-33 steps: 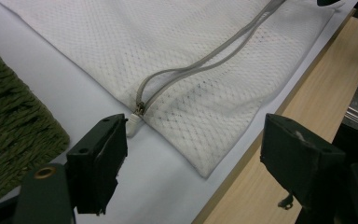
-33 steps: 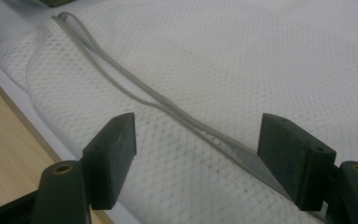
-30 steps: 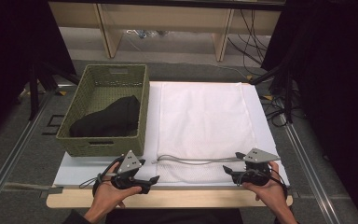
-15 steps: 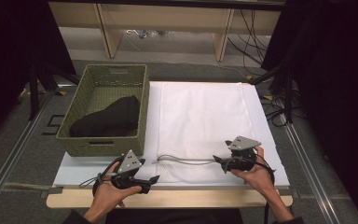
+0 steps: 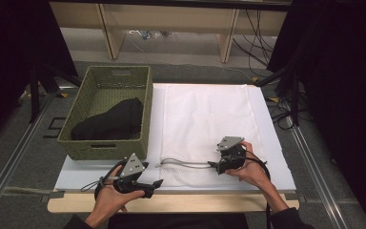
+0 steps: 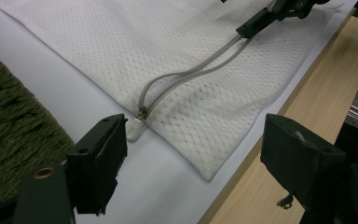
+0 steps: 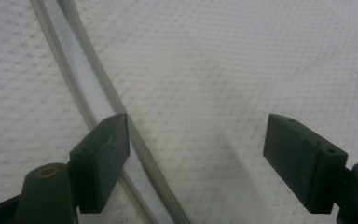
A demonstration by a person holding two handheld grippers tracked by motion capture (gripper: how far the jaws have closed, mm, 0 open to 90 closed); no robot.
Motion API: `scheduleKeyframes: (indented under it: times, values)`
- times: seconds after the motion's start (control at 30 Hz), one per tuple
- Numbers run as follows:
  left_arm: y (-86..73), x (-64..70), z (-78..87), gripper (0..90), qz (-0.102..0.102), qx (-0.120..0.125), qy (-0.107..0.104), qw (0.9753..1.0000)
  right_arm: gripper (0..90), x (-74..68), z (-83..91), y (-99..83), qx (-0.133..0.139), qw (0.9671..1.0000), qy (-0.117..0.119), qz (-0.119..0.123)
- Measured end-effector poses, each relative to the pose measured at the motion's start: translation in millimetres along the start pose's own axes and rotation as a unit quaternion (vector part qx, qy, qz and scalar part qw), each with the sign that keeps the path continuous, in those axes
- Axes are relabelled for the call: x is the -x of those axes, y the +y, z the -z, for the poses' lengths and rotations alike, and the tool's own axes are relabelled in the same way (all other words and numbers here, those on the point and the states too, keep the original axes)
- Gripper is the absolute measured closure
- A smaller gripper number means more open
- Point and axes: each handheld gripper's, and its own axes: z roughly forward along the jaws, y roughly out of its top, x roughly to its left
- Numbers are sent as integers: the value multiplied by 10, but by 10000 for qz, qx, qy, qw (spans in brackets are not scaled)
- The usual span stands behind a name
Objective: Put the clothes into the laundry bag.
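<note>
Mesh bag (image 5: 205, 119) flat on bench (image 5: 267, 167), just right of basket (image 5: 107, 112); zip (image 6: 186, 77) part open. Right claw (image 7: 196, 154) jaws apart, over zip mid-run; left claw (image 6: 191, 158) jaws apart, near zip pull (image 6: 134, 129).

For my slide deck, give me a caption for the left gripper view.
Open left gripper near the zipper pull of a white mesh bag.

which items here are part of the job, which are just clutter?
In play:
- mesh bag, flat on the table
- its zipper, part open, pull by the left gripper
- right gripper, open over the zipper
- black garment in the basket, likely

Lying about:
- cables on the floor
- shelf frame behind the table
</note>
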Motion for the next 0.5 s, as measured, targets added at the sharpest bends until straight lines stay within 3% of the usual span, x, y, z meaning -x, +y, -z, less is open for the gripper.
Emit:
scheduleKeyframes:
  times: [0.13,0.27,0.33,0.4,0.47,0.5]
  values:
    - [9,-5,14,222,-50,-31,-31,10000,235,11,-30,3,-185,9998,-9,68]
    - [6,-9,8,222,-143,5,-37,9999,252,35,-43,15,-170,9993,-259,188]
    - [7,-11,7,222,-150,11,-43,9999,298,62,-36,16,-241,9989,-334,212]
    - [6,-1,9,222,-33,20,-110,9999,334,117,-41,15,-243,9984,-401,316]
    - [10,3,6,222,-37,26,-125,9999,362,125,-49,9,-227,9984,-494,176]
    - [8,1,4,222,-65,35,-126,9999,378,163,-51,12,-251,9981,-475,310]
